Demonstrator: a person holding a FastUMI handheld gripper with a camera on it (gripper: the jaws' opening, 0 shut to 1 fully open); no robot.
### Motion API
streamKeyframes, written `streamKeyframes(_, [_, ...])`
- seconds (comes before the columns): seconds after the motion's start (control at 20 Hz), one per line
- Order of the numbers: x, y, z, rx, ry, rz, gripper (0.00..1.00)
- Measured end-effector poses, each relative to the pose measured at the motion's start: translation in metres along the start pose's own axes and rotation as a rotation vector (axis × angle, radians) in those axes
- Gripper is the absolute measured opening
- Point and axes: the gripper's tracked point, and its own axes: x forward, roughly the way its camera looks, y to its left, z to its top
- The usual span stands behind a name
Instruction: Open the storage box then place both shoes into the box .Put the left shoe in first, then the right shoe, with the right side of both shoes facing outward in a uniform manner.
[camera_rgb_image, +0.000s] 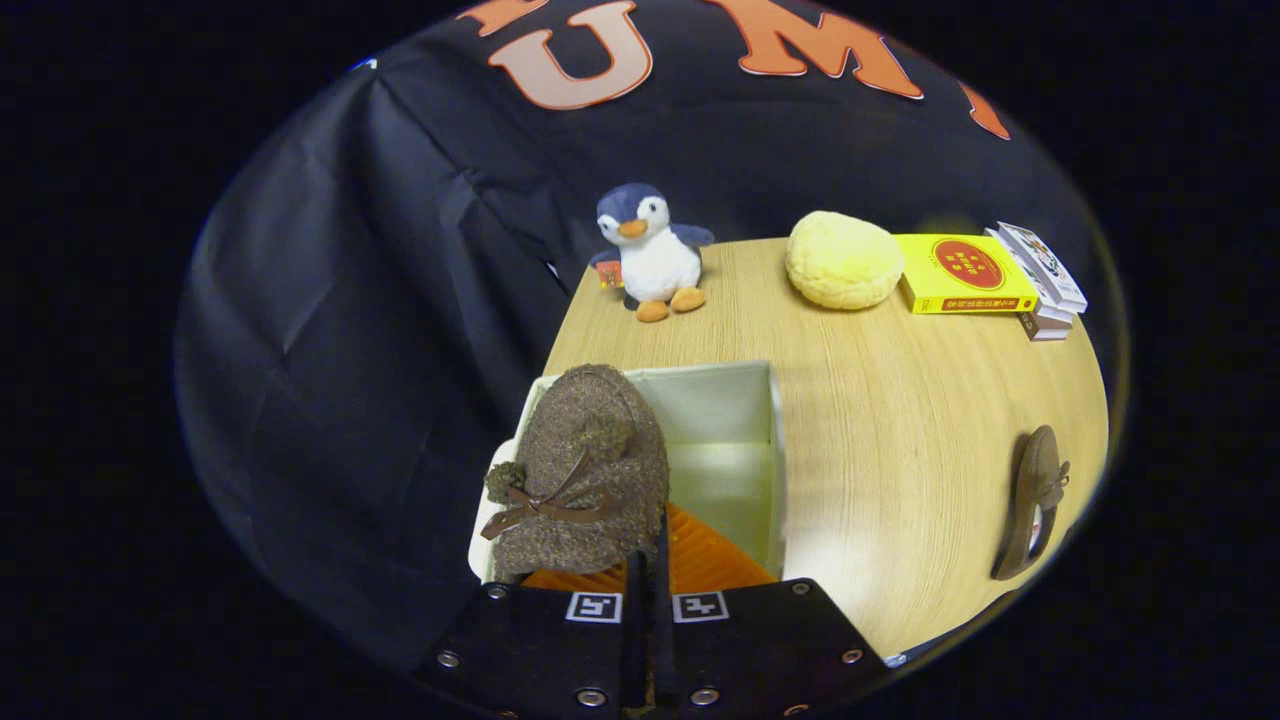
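The jaws stand nearly together, clamped on a brown shoe held over the open storage box; the other shoe lies well apart on the surface.

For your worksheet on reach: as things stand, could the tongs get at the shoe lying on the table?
Probably not yet. The tongs are shut on the brown shoe over the open box. The second shoe lies unobstructed on the table.
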Motion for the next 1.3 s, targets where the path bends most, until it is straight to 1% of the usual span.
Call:
streamKeyframes(0.25, [0.04,0.01,-0.022,0.006,0.09,-0.058,0.04])
streamKeyframes(0.45, [0.065,0.014,-0.044,0.002,0.157,-0.123,0.05])
streamKeyframes(0.55, [0.074,0.016,-0.056,0.016,0.197,-0.128,0.08])
streamKeyframes(0.6, [0.075,0.023,-0.064,0.031,0.232,-0.097,0.09])
streamKeyframes(0.65, [0.073,0.03,-0.068,0.04,0.252,-0.059,0.15])
streamKeyframes(0.75, [0.066,0.028,-0.075,0.018,0.274,-0.022,0.23])
streamKeyframes(0.8, [0.063,0.029,-0.077,0.01,0.276,0.009,0.23])
streamKeyframes(0.9, [0.046,0.041,-0.072,0.02,0.257,0.101,0.28])
streamKeyframes(1.0, [0.024,0.051,-0.059,0.026,0.22,0.193,0.38])
streamKeyframes(1.05, [0.012,0.051,-0.052,0.018,0.195,0.22,0.46])
streamKeyframes(1.1, [-0.001,0.049,-0.046,0.007,0.172,0.245,0.49])
streamKeyframes(1.15, [-0.014,0.044,-0.041,0.001,0.149,0.261,0.58])
streamKeyframes(1.2, [-0.026,0.038,-0.035,-0.002,0.119,0.272,0.63])
streamKeyframes(1.3, [-0.048,0.016,-0.023,-0.009,0.064,0.274,0.81])
